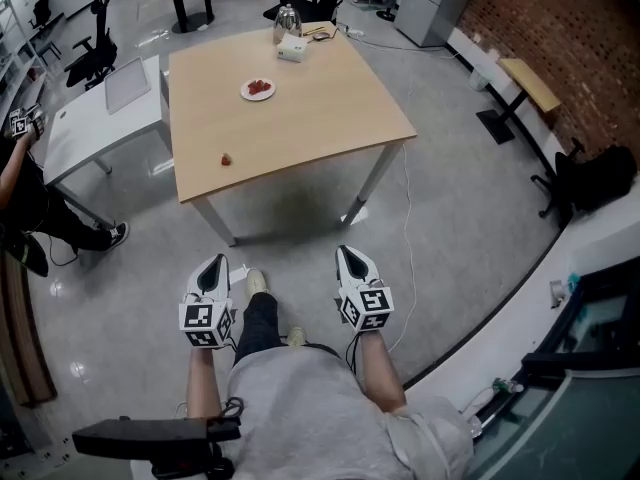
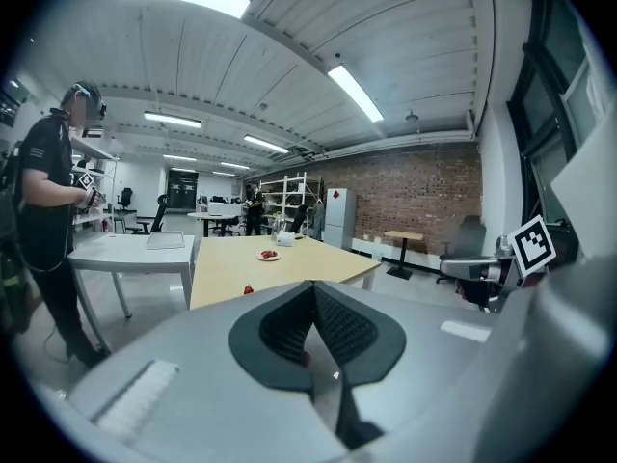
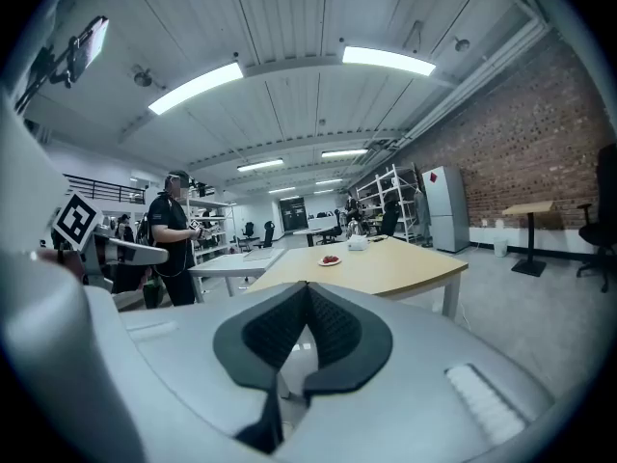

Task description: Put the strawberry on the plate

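On the floor well short of the tabletop point(image 1: 310, 118), the person stands with both tools held low at the waist.

- Left gripper point(image 1: 213, 262): jaws pressed together at the tips, nothing held.
- Right gripper point(image 1: 346, 252): jaws likewise together, empty.
- Strawberry point(image 1: 227, 158): lies alone near the tabletop's front left corner, close to the edge and well apart from either gripper.
- Plate point(image 1: 245, 92): sits further back, left of centre, and already carries some red fruit.
- White box point(image 1: 292, 48) and a glass vessel point(image 1: 287, 18) stand at the far edge.
- Another person point(image 1: 20, 198) stands off to the left, beside a white desk point(image 1: 100, 128).
- A cable point(image 1: 408, 218) trails over the floor by the right table leg.

Task judged not yet begun; the approach comes first.

Risks, as I read them:
- The berry sits near the edge. A jaw arriving closed, or off to one side, could knock it onto the floor.
- It is soft and small, so a hard squeeze would likely bruise it.
- The plate is part-filled, so a careless drop could roll off the pile.
- The cable could catch a foot if the person steps in from the right.
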Action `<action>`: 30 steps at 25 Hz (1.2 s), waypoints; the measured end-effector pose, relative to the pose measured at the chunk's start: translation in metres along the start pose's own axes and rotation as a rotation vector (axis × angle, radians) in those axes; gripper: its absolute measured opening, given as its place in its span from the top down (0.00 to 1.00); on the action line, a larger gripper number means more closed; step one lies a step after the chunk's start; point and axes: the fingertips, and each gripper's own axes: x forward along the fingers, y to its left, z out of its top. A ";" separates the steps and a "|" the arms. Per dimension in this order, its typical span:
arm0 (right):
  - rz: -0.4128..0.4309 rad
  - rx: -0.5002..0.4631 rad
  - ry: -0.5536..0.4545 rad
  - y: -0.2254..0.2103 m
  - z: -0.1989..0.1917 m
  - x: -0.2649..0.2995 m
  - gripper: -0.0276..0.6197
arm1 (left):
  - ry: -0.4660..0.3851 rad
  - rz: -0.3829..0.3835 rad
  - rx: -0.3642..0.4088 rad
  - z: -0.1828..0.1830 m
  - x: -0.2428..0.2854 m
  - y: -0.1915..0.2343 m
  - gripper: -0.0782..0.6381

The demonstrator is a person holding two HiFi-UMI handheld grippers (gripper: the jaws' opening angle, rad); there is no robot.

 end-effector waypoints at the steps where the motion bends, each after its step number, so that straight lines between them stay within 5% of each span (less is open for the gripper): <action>1: 0.002 -0.004 0.001 0.000 0.001 0.005 0.95 | 0.000 0.000 0.001 0.002 0.005 0.002 0.87; 30: -0.027 0.001 0.077 -0.011 0.039 0.208 0.95 | 0.124 -0.067 -0.020 0.027 0.170 0.123 0.87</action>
